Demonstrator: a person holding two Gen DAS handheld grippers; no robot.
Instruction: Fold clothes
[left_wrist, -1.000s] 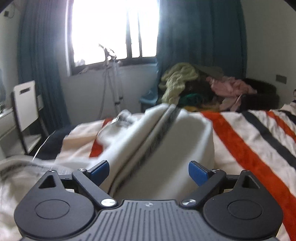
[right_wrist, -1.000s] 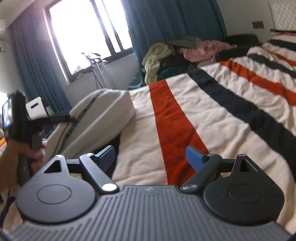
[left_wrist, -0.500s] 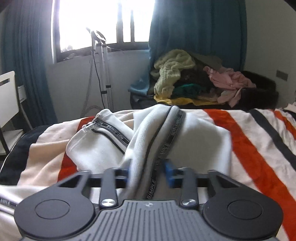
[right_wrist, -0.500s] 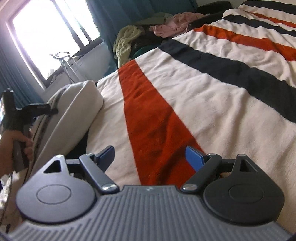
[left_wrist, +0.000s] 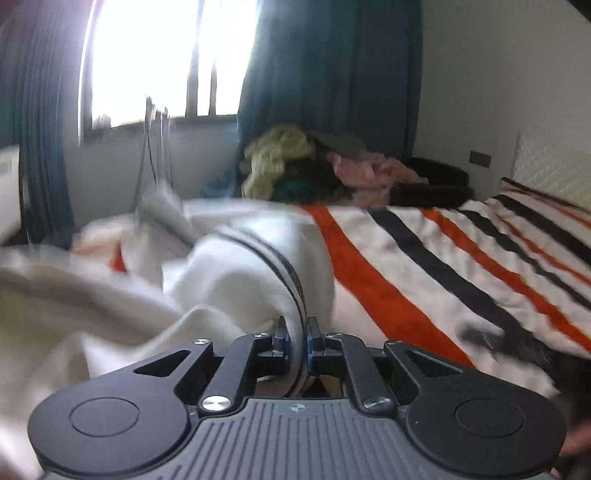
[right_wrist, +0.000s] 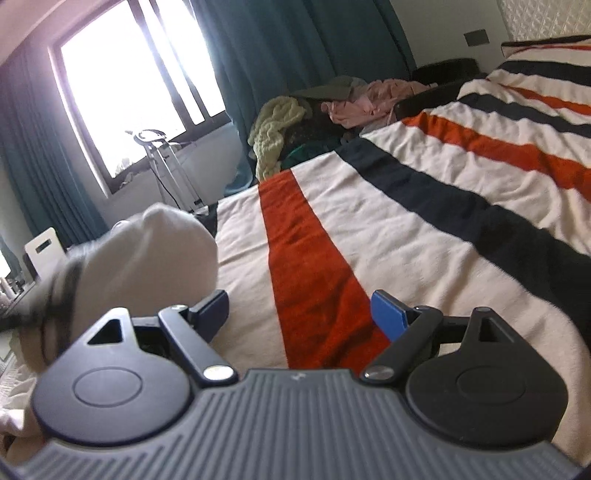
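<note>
A white garment (left_wrist: 229, 280) with a dark printed band lies bunched on the striped bed. My left gripper (left_wrist: 296, 338) is shut on a fold of the white garment at its dark band, and the cloth drapes away ahead and to the left. In the right wrist view the same garment (right_wrist: 147, 254) bulges at the left, blurred. My right gripper (right_wrist: 299, 310) is open and empty, low over the orange stripe of the bedspread (right_wrist: 424, 229), just right of the garment.
A heap of other clothes (left_wrist: 317, 166) sits beyond the bed's far edge under teal curtains; it also shows in the right wrist view (right_wrist: 317, 114). A metal stand (right_wrist: 166, 166) stands by the window. A white chair (right_wrist: 44, 247) is at far left.
My left gripper has closed on the garment's banded fold and swung right, dragging the cloth. My right gripper stayed open and moved nearer the garment.
</note>
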